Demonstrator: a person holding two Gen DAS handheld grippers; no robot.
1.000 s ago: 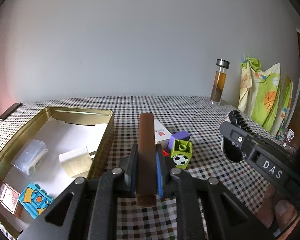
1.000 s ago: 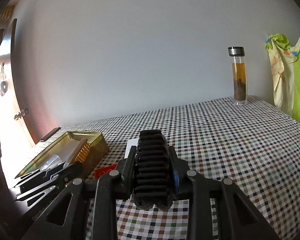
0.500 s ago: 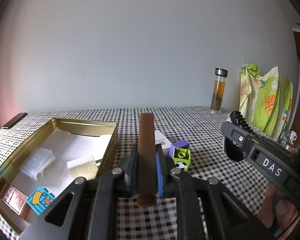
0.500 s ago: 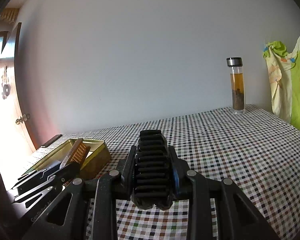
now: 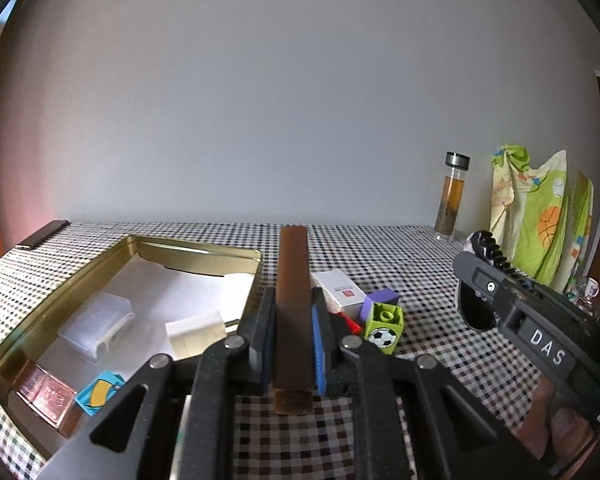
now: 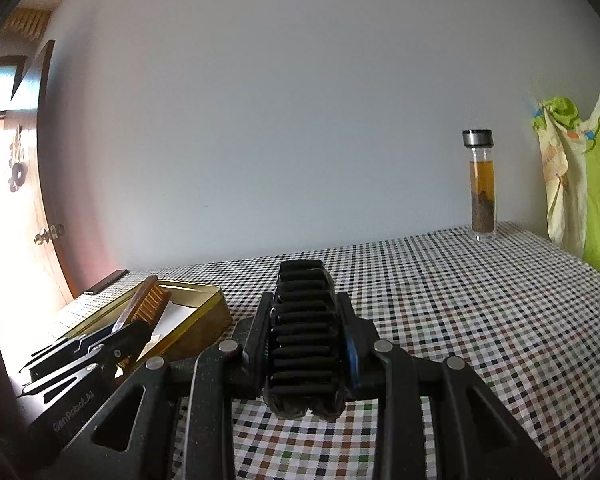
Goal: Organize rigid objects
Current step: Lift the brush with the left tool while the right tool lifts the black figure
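Note:
My left gripper (image 5: 293, 312) is shut on a brown comb (image 5: 293, 304), held edge-up above the table just right of the gold tin (image 5: 204, 254). The comb's teeth show in the right wrist view (image 6: 148, 304). My right gripper (image 6: 304, 320) is shut on a black ribbed hair claw clip (image 6: 303, 336) above the checked tablecloth, and it also shows in the left wrist view (image 5: 484, 252). The tin holds a clear plastic box (image 5: 96, 322), a translucent block (image 5: 194, 330), a blue toy brick (image 5: 100, 392) and a pink box (image 5: 46, 396).
On the table right of the tin lie a white box (image 5: 340, 290), a purple block (image 5: 378, 300), a green football brick (image 5: 384, 326) and a red piece (image 5: 350, 324). A tea bottle (image 6: 482, 186) stands at the back right. A patterned cloth (image 5: 540, 216) hangs at the right.
Both grippers have risen and tilted up, so the table and tin sit lower in each view. Each still holds its object.

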